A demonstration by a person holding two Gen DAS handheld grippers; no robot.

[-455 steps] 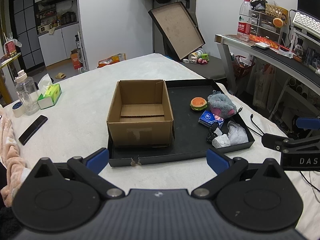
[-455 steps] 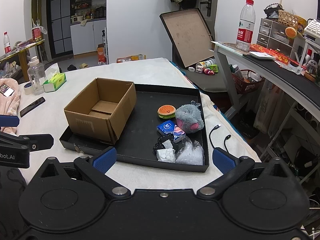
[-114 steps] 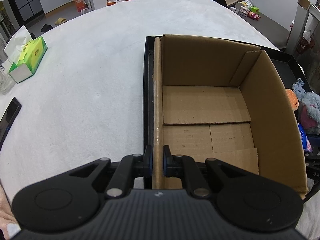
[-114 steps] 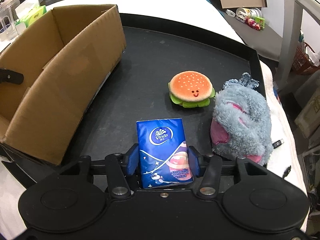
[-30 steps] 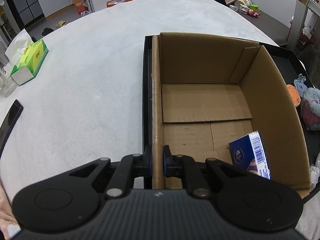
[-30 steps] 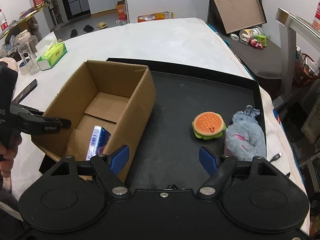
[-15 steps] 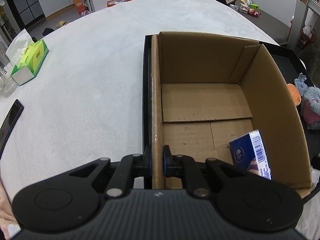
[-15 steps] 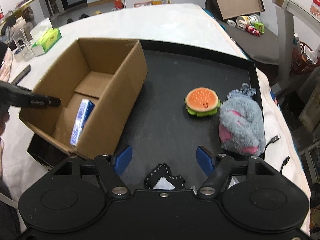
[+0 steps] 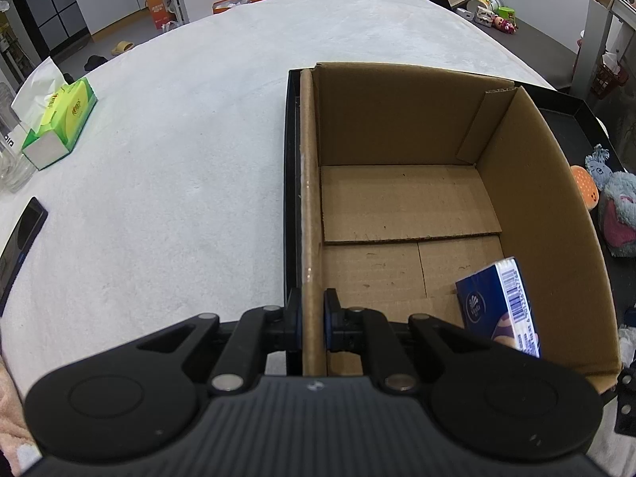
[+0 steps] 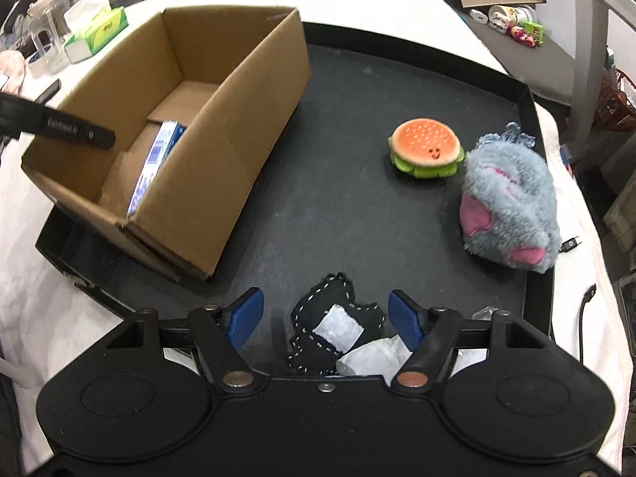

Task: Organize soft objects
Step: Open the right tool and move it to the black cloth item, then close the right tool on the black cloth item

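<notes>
Tissue pack [image 9: 501, 307] leans upright inside cardboard box [image 9: 397, 127].

cardboard box [image 9: 397, 127]: raw brown corrugated card, matt, a strip of clear shiny tape along its left wall.
tissue pack [image 9: 499, 306]: glossy blue plastic wrap catching the light, lower right inside the box.
tray [image 10: 397, 91]: black, matt, faintly scuffed and dusty.
burger toy [image 10: 426, 153]: soft plush, orange and green, smooth-napped.
grey plush toy [image 10: 508, 202]: shaggy, fuzzy pile with pink patches.
black cloth piece [image 10: 334, 328]: dark felt-like fabric, white stitching along the edge, low centre.
tabletop [image 9: 179, 159]: covered in white, slightly fleecy cloth.
left hand-held gripper [image 9: 312, 320]: matt black plastic, ribbed body, small metal discs, blue pads.
right hand-held gripper [image 10: 324, 320]: same matt black plastic, blue pads.
</notes>
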